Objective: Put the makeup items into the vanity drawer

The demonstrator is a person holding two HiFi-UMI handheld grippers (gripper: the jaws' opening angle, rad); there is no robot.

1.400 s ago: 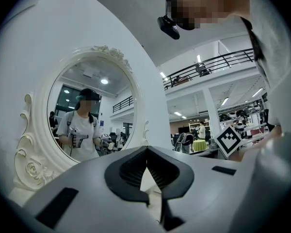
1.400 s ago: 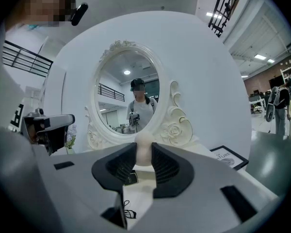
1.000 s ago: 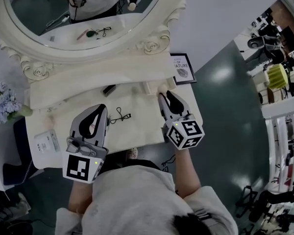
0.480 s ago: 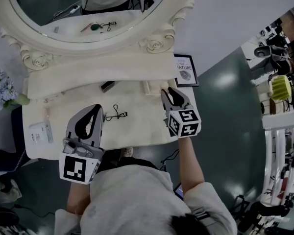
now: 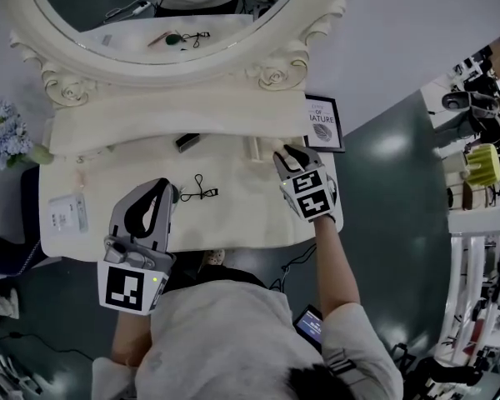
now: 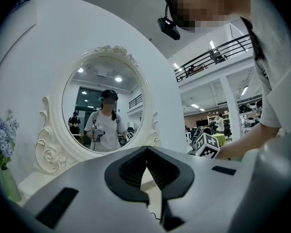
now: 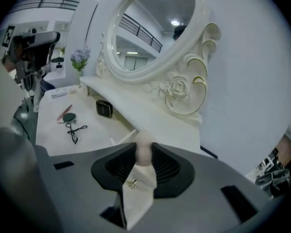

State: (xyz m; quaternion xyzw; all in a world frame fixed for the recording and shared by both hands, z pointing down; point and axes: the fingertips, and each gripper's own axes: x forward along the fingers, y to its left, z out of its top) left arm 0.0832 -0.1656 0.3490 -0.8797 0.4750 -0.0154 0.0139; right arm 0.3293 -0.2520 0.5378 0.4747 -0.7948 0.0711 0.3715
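Left tongs [image 6: 146,149] closed, empty, level over bench [image 5: 242,219], right tongs [image 7: 145,145] tilted down, gripping pale pink tube [image 7: 144,155], jaws just eased slightly wider, eyelash curler [image 5: 202,192] on bench

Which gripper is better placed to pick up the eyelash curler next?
Left. The left gripper hangs right beside the eyelash curler, tongs shut and empty. The right gripper is at the far right of the vanity, gripping a pale pink tube between tongs that have just opened slightly.
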